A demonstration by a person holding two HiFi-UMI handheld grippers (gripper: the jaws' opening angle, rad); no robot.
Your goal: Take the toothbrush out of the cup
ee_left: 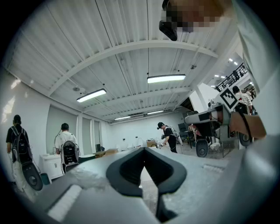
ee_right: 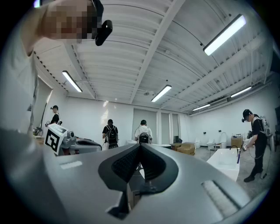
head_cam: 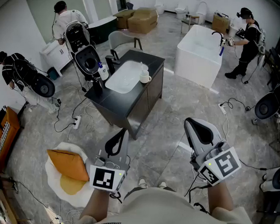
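From the head view, we see the dark bench (head_cam: 144, 97) well ahead of us across the floor, with a white basin (head_cam: 122, 77) set into its top. The white cup (head_cam: 145, 78) stands on the bench just beside the basin. A pale sliver rises from the cup, probably the toothbrush (head_cam: 143, 68), though it is too small for us to be sure. The left tool (head_cam: 117, 143) and right tool (head_cam: 199, 130) are held low and near us, well apart from the bench. Our arms are cut off by the lower edge.

In the left gripper view, the left tool (ee_left: 143, 151) has its jaws pressed together at the tips, with nothing between them. Its grey body blocks the lower half.

In the right gripper view, the right tool (ee_right: 140, 146) is likewise fully closed and empty. Its body covers most of the bench.
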